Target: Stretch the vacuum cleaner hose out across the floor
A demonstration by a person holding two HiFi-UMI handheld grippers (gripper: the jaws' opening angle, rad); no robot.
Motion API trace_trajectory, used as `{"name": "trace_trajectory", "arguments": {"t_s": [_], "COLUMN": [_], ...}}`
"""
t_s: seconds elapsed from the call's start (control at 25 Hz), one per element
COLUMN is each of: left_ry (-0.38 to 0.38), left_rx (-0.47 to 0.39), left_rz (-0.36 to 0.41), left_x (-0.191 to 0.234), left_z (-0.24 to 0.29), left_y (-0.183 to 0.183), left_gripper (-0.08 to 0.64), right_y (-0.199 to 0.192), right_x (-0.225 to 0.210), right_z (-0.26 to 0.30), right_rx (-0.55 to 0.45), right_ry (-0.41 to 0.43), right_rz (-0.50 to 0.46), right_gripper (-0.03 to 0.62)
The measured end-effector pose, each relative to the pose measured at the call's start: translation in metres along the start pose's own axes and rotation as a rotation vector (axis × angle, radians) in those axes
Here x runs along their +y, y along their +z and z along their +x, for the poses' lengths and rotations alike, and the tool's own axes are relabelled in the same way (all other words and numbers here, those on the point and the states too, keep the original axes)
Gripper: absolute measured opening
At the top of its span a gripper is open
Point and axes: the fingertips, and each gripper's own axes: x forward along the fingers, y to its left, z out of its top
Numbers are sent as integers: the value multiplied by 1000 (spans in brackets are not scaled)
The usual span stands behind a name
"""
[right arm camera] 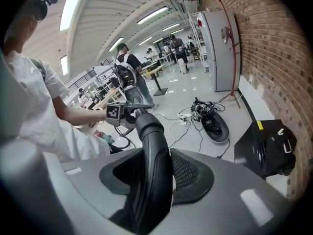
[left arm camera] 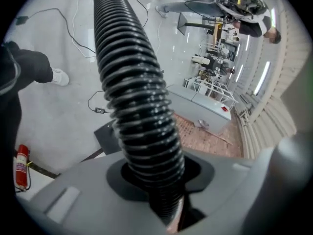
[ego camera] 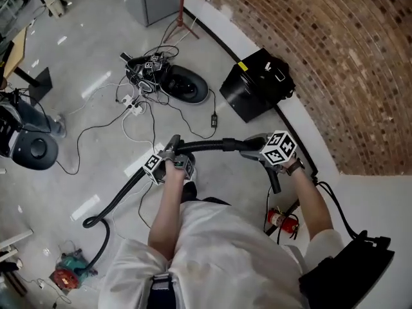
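The left gripper (ego camera: pixel 172 159) has its fingers (left arm camera: pixel 63 199) squeezed round the ribbed black hose (ego camera: pixel 206 146) mid-frame, the right gripper (ego camera: pixel 261 154) pinches its rigid handle (right arm camera: pixel 154 146), and the tail sags to the floor (ego camera: pixel 96 108) at lower left. It looks light and floppy; the ribs should give a sure grip.

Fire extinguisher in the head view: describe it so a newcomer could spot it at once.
Follow the brick wall down to its white base strip. There, beside the person's right forearm, sits the fire extinguisher: a small red cylinder with a black top. The only other red thing, a tool, lies at lower left.
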Motion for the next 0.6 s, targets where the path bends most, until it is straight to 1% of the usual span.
{"name": "trace_trajectory", "arguments": {"t_s": [0.08, 0.12, 0.24, 0.36, 0.44, 0.48, 0.52, 0.6], "left_ry": [-16, -21, -35, -82, -120, -146, -178, -236], "left_rx": [-39, -65, -171, -291, -388, -445, -505, -612], "left_rz": [-3, -8, 3, 23, 18, 8, -9, -43], "left_x": [-13, -16, -11, -6, 1, 5, 9, 26], "left_z": [32, 40, 44, 51, 62, 66, 67, 56], "left_y": [-15, -19, -17, -17, -24, -30, -40, -73], "left_gripper": [125, 121, 110, 107, 106, 106, 104, 103], "right_y": [10, 13, 11, 9, 9, 12, 15, 9], "right_x": [-37, -48, -69, -101, -134, -152, -169, -188], "right_z": [-15, -19, -16, -11, -13, -15, -18, -30], "right_rx": [16, 22, 37, 75, 119, 144, 172, 244], "right_ry": [25, 46, 141, 233, 296, 334, 376, 470], "right_rz": [-23, -36, -80, -158, -225, -274, -332, -450], "right_gripper": [172, 172, 172, 172, 172, 172, 172, 172]}}
